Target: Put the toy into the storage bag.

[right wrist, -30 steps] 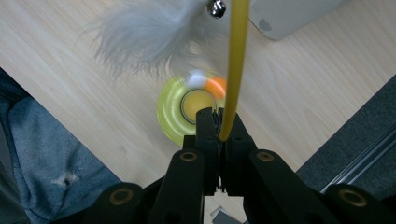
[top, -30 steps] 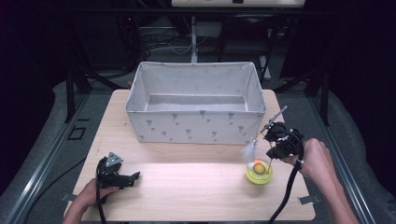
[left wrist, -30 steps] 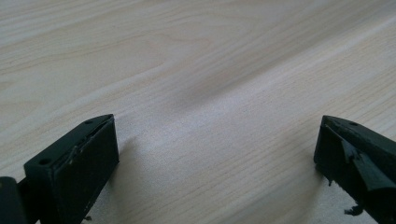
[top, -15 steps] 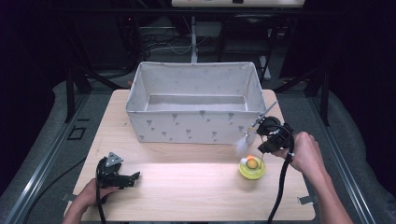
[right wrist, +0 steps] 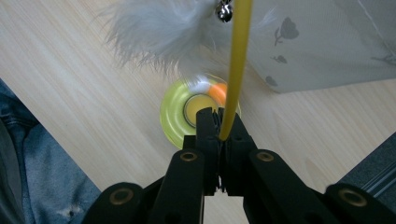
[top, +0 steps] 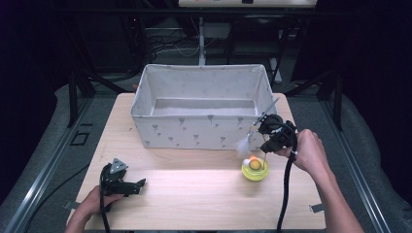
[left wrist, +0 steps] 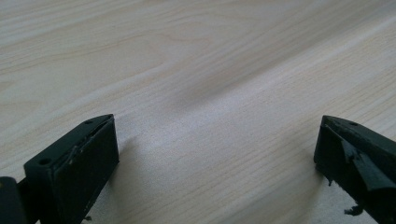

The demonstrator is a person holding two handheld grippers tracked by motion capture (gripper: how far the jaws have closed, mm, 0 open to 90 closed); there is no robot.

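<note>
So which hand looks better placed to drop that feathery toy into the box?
The right. Its gripper already clamps the toy's yellow wand beside the fabric box; the left gripper rests open, far off.

- The left gripper (top: 137,185) rests low at seven o'clock, jaws wide apart.
- The right gripper (top: 256,127) is raised at three o'clock, jaws clamped tight.

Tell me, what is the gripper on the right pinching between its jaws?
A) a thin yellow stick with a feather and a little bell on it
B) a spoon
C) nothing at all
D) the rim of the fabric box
A: in the right gripper view the right gripper has its jaws shut on the yellow stick, with the grey feather and bell at its far end.
</note>
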